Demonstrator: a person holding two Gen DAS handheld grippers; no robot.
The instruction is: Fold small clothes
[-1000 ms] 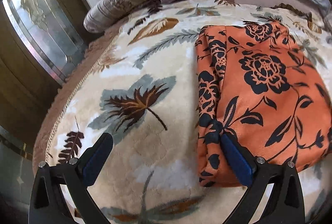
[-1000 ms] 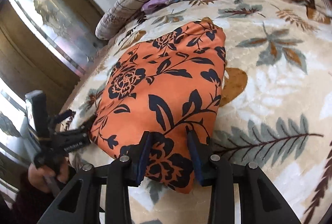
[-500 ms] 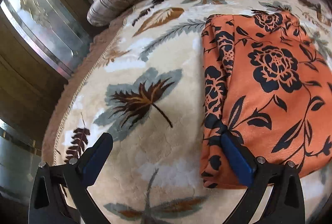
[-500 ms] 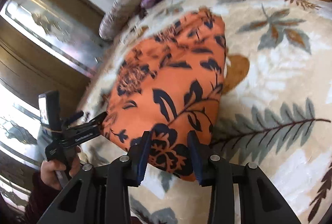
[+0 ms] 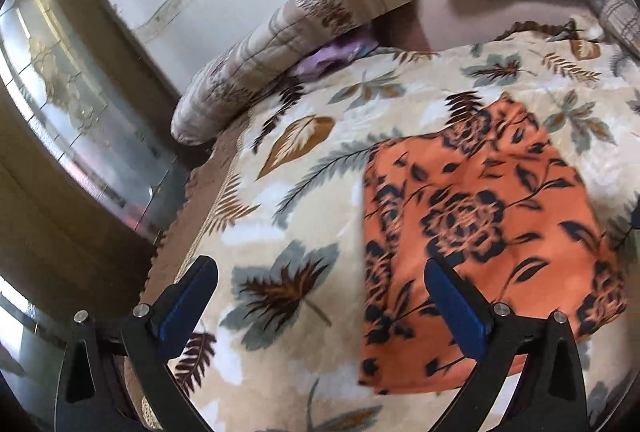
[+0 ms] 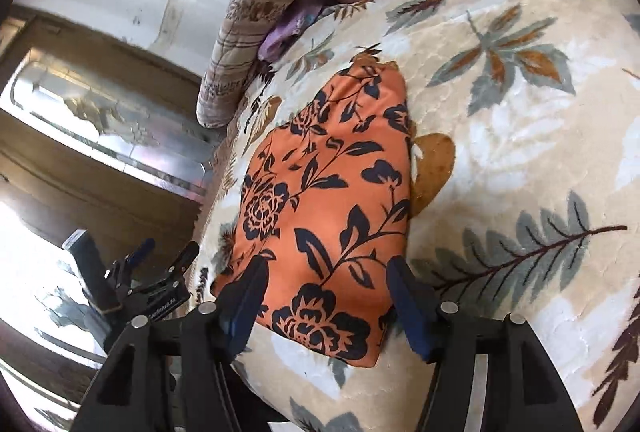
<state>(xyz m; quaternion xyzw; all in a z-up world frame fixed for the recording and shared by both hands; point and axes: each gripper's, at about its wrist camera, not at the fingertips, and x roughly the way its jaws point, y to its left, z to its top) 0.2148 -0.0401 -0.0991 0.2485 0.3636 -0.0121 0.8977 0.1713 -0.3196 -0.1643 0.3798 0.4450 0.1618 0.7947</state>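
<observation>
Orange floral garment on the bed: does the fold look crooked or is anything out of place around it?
Nothing stands out. The orange garment lies folded flat on the leaf-print blanket, edges fairly even. The right gripper has just been opening and no longer pinches it; the left gripper is open, clear of the cloth.

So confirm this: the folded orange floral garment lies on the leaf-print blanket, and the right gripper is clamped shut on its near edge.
Wrong on the grip. The orange floral garment does lie folded on the leaf-print blanket, but the right wrist view shows the right gripper open: its jaws have just been opening and stand apart on either side of the near edge, pads not pressing.
</observation>
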